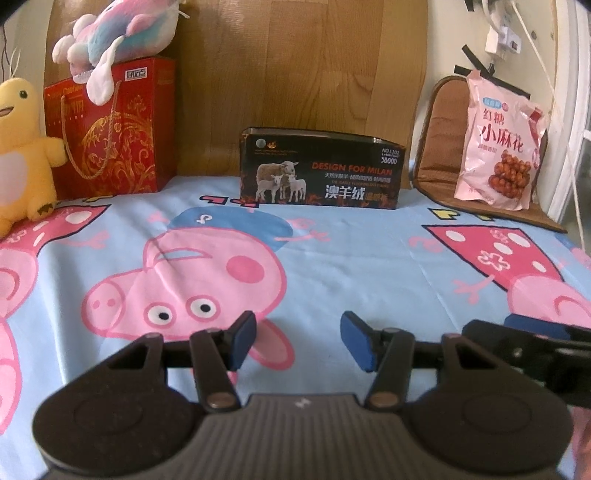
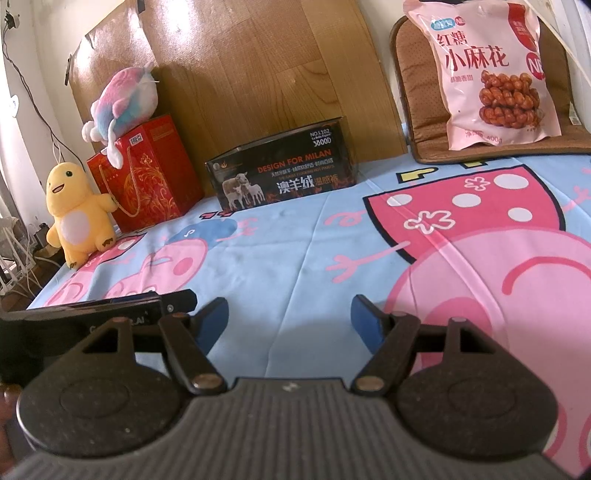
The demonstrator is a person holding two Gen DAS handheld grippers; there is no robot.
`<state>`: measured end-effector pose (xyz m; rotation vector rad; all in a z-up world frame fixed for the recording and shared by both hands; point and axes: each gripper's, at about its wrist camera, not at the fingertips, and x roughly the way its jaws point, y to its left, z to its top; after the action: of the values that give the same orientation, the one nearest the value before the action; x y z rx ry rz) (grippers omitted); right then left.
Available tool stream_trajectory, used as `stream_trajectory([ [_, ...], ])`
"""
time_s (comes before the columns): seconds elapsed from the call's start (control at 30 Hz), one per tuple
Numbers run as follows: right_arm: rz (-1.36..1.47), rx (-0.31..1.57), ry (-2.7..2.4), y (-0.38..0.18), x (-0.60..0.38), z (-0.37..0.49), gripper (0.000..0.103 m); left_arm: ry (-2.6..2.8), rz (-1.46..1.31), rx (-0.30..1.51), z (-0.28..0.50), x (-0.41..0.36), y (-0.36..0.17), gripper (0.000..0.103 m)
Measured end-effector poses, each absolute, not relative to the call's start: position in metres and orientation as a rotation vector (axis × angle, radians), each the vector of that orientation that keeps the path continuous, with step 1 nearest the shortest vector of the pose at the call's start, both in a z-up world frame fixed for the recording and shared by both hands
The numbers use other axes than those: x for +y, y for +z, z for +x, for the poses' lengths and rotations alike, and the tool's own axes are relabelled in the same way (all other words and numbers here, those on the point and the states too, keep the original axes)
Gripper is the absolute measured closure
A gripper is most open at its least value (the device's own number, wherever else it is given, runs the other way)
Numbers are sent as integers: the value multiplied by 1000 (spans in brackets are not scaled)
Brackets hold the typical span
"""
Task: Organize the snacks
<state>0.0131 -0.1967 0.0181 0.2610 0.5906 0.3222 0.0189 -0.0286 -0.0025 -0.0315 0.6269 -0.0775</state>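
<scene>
A pink snack bag (image 1: 498,144) with twisted-dough pictures leans upright on a brown cushion (image 1: 436,147) at the far right; in the right wrist view the bag (image 2: 495,74) is at the upper right. A black open-top box (image 1: 323,170) printed with sheep stands at the back centre, also in the right wrist view (image 2: 284,170). My left gripper (image 1: 298,341) is open and empty, low over the cartoon-pig sheet. My right gripper (image 2: 290,325) is open and empty, beside the left one.
A red gift bag (image 1: 110,129) with a pastel plush (image 1: 118,33) on top and a yellow plush (image 1: 22,147) stand at the back left. A wooden board (image 1: 295,66) backs the bed. Cables hang on the right wall (image 1: 535,44).
</scene>
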Motion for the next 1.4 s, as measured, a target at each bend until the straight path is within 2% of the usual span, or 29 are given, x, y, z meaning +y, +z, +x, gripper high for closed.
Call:
stream_trajectory([
  [0.17, 272, 589, 324, 18, -197, 13, 26, -12, -10, 640, 22, -31, -3, 35],
  [0.2, 274, 588, 323, 18, -197, 12, 26, 3, -11, 644, 22, -30, -2, 24],
  [0.27, 276, 586, 325, 18, -198, 12, 26, 34, -23, 653, 24, -27, -2, 12],
  [0.33, 275, 585, 322, 18, -197, 12, 26, 60, -33, 660, 25, -25, -3, 10],
  [0.47, 265, 580, 302, 18, -194, 10, 26, 72, -32, 680, 29, -23, -4, 0],
  [0.77, 290, 581, 336, 18, -196, 12, 16, 90, -13, 709, 32, -24, -6, 0],
  [1.17, 361, 584, 356, 19, -210, 13, 15, 57, 9, 699, 31, -20, -5, 0],
  [1.4, 239, 484, 333, 45, -207, 33, 14, 184, 145, 578, 34, -31, 23, 0],
])
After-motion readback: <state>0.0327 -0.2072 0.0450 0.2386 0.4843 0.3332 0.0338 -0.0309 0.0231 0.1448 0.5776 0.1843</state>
